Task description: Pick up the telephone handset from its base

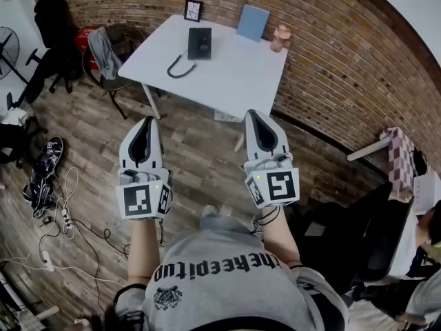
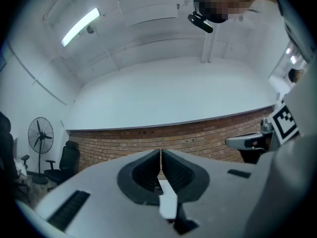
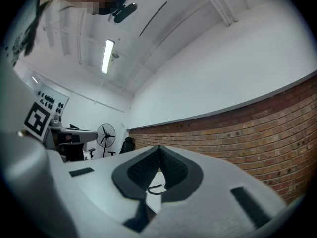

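The black telephone (image 1: 200,43) lies on the far white table (image 1: 227,74), handset on its base, its curly cord (image 1: 178,67) looping toward the left edge. Both grippers hang over the wooden floor, well short of the table and pointing at it. My left gripper (image 1: 147,121) is shut with nothing in it, tips together in the left gripper view (image 2: 161,151). My right gripper (image 1: 253,112) is also shut and empty (image 3: 159,148). Through its jaws a strip of the table and the cord (image 3: 155,190) show in the right gripper view.
A small picture frame (image 1: 193,9), a blue book (image 1: 253,21) and a pinkish cup (image 1: 280,38) stand at the table's back by the brick wall. A chair with a grey garment (image 1: 107,54) stands left of the table. Cables (image 1: 58,212) lie on the floor; a seated person (image 1: 386,240) is at right.
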Action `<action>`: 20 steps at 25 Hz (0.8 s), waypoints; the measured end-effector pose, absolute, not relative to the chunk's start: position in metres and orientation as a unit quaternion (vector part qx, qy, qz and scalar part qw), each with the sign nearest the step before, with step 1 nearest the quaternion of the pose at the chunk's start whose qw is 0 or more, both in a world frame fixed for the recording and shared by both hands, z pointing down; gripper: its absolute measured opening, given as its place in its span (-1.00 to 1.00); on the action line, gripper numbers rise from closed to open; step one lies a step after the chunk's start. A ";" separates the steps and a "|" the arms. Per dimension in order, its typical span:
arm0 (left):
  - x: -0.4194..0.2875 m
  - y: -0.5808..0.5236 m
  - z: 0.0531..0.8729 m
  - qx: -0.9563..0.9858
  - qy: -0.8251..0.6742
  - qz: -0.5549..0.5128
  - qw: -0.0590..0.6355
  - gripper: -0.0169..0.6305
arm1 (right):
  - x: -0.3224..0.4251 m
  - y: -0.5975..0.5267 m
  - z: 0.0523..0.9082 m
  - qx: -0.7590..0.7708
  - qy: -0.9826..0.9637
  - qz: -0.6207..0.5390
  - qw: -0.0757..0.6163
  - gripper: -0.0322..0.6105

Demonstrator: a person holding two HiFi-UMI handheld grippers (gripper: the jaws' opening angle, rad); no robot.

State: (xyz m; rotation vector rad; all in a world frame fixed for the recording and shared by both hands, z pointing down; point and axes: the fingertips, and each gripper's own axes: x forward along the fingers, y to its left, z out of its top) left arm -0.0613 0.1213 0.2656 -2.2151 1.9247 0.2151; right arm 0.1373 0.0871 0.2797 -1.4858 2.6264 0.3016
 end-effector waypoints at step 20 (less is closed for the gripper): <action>-0.075 -0.026 0.284 -0.750 0.652 0.082 0.075 -0.91 | 0.135 -0.058 0.299 -0.500 0.860 0.087 0.045 -0.89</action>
